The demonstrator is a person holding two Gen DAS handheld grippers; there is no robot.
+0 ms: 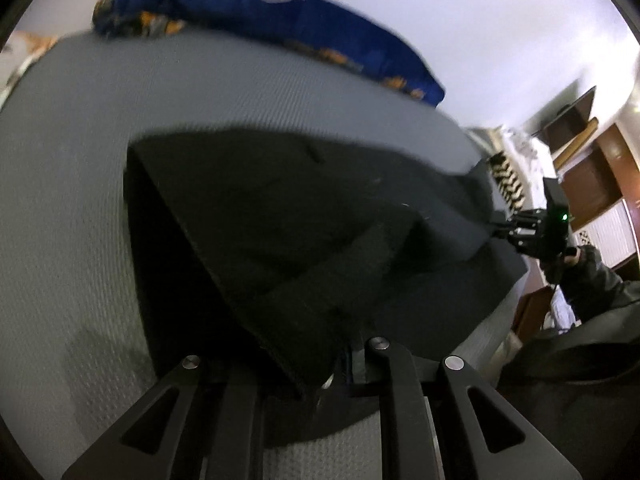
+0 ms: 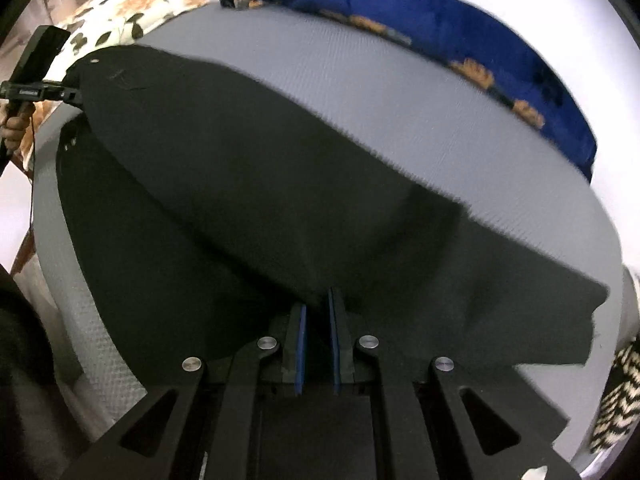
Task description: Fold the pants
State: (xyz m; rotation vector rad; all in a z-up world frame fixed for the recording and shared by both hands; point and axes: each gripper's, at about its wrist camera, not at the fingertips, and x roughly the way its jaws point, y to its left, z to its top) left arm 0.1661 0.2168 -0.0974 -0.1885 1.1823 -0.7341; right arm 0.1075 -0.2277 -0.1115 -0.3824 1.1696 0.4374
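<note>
A grey textured mattress (image 2: 440,120) fills both views and serves as the work surface. Along its far edge lies a blue blanket (image 2: 460,28) with orange patterning, set against a pale wall (image 1: 480,20). A floral pillow (image 2: 132,4) sits at the mattress's far left corner in the right wrist view. Off the mattress's right side, in the left wrist view, stand brown wooden shelves (image 1: 592,168), and a black-and-white zebra-print cloth (image 2: 616,396) lies just beside the mattress edge.

The pants (image 2: 240,184) are black, with a small metal button near one end. They are spread across the near half of the mattress and partly lifted off it, the raised fabric stretched between the two tools and sagging in soft folds, with more black cloth lying flat on the mattress beneath.

The left gripper (image 1: 320,364) has a thick edge of the pants running down into the gap between its fingers; the fabric hides the tips, but it appears clamped on the cloth. In the right wrist view it is seen at the pants' far left end, drawn tight onto the fabric. The right gripper (image 2: 318,320) has its blue pads (image 2: 303,344) a narrow way apart with dark pants cloth pinched between them, the fabric rising taut from the tips.
</note>
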